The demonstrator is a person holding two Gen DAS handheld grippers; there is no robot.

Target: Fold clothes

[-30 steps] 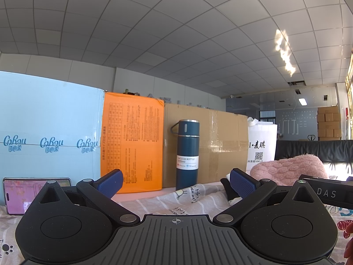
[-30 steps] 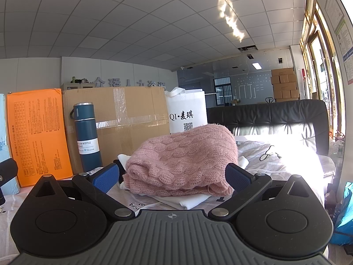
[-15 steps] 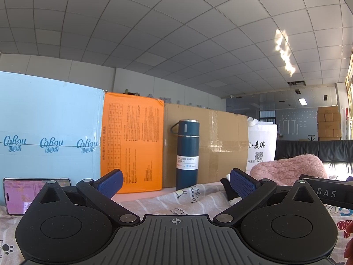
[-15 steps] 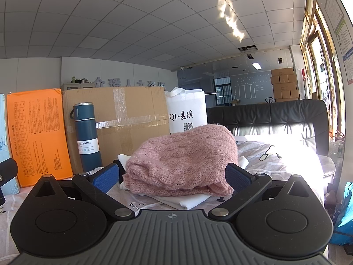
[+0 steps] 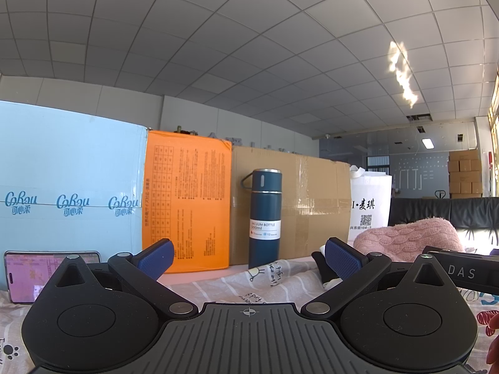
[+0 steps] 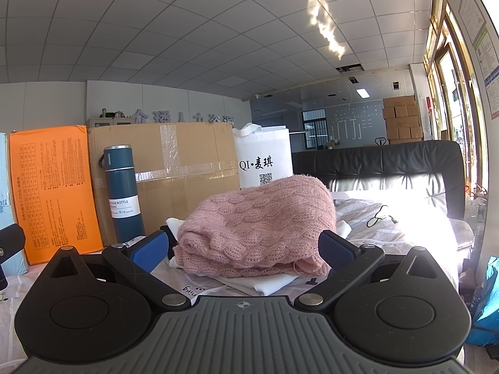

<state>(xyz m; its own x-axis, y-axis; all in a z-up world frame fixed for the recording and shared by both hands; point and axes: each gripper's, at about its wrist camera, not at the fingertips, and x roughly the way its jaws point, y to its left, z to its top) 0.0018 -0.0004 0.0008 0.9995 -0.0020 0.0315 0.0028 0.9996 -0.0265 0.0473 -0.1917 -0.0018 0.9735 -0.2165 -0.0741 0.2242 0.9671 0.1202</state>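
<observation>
Ahead of the right gripper (image 6: pixel 243 249), whose jaws are being held spread and empty, a pink knit sweater (image 6: pixel 259 224) is lying folded on white garments (image 6: pixel 265 282). It is judged soft, bulky and light, best pinched at an edge. The left gripper (image 5: pixel 248 255) is likewise being held spread. A printed sheet (image 5: pixel 249 283) is covering the surface; boxes are lining the office behind.

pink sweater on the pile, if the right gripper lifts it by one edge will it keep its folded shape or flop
The pink sweater would probably flop: its chunky cable knit already sags in soft rolls. It looks thick, so perhaps heavy enough to unfold when lifted by one edge. The white garment beneath may drag along.
</observation>
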